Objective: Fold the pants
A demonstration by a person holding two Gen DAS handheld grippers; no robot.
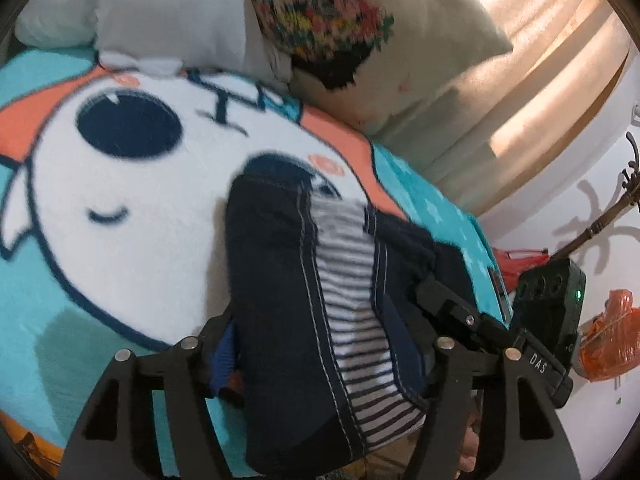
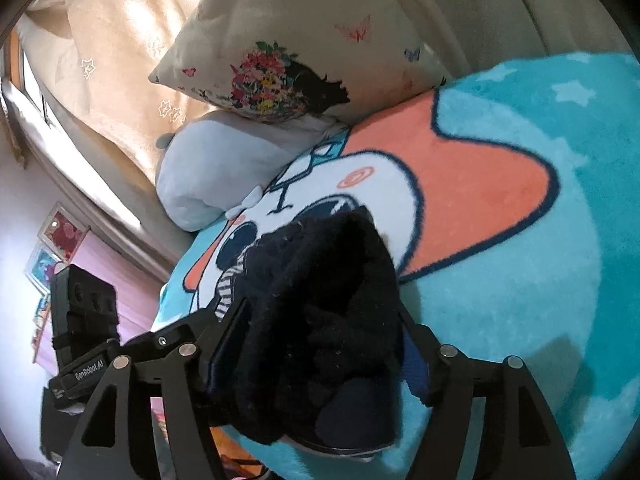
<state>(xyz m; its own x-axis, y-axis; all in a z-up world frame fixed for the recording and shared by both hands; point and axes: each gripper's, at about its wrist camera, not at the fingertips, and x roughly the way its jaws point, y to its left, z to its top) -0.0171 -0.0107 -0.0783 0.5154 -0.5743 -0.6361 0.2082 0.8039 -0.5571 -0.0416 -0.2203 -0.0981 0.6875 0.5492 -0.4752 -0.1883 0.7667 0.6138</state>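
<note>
The pants (image 1: 304,300) are dark blue with a stripy lining showing in the middle. They hang bunched up over the blanket (image 1: 132,208) on the bed, the one with a big white cartoon face on it. The left hand-held gripper (image 1: 320,344) has the pants between its two fingers, and it looks like it is pinching them near the top edge. The right hand-held gripper (image 2: 316,364) is pinching a fat, dark wad of the same pants (image 2: 320,312), and the cloth spills out in front of it.

What could go wrong? I think the cloth could slip out, because each hand-held gripper holds a thick lump and not a flat edge. If one side drops, the pants would fall in a heap on the blanket and the fold would come out crooked. The two hand-held grippers are close together, so the pants sag between them. Laid down like that, they could get wrinkles or a twisted leg. The stripy inside is showing, so part of the pants may be turned inside out, and that would make a messy fold. The pillows (image 2: 288,52) sit well ahead of both hand-held grippers, so they should not get in the way

There are no boxes, baskets or bags for the pants near the hand-held grippers. Off to the right of the left hand-held gripper is an orange plastic bag (image 1: 612,336), but I cannot tell what is in it
</note>
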